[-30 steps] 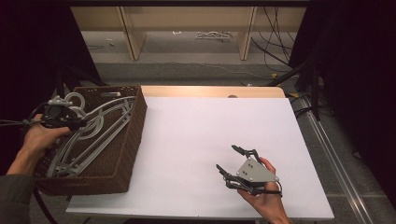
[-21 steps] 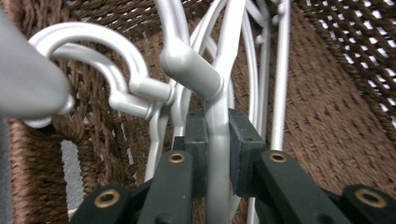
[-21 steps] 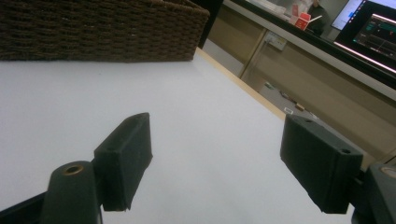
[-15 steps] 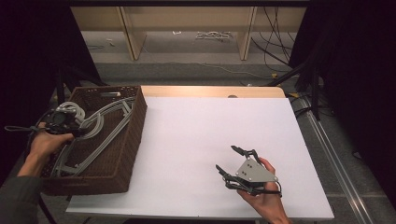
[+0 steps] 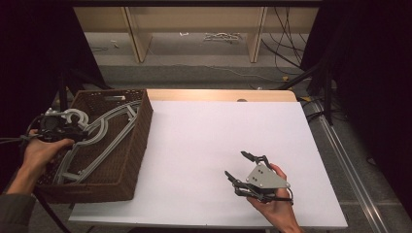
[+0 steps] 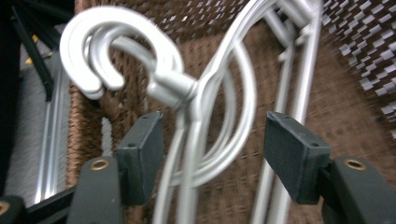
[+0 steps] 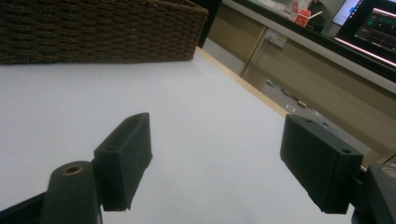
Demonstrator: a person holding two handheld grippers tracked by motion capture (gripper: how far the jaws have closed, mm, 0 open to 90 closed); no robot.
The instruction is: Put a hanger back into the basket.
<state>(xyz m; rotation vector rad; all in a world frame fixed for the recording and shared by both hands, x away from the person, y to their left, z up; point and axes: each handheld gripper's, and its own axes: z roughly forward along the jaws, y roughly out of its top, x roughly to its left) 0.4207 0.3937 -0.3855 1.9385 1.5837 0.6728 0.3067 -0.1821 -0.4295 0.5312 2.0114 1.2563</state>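
Several grey metal hangers (image 5: pixel 109 128) lie in a brown wicker basket (image 5: pixel 141 131) on the left of the white table (image 5: pixel 209 131). My left gripper (image 5: pixel 68 131) hovers over the basket's left side at the hangers' hooks. In the left gripper view its jaws stand open (image 6: pixel 215 168) on either side of the hangers' necks (image 6: pixel 201 93), not closed on them, and the curved hooks (image 6: pixel 88 51) show at upper left. My right gripper (image 5: pixel 235 164) rests low over the table's near right part, open with nothing between its fingers (image 7: pixel 219 158).
The basket's woven wall (image 7: pixel 93 32) stands across the bare white table (image 7: pixel 56 107) in the right gripper view. A wooden strip (image 5: pixel 218 94) edges the table's far side. Beyond it are shelving legs and cables (image 5: pixel 286 29) on the floor.
My left hand has drifted slightly left and toward me over the basket, and the hooks shifted with it. The right hand and gripper have stayed put.
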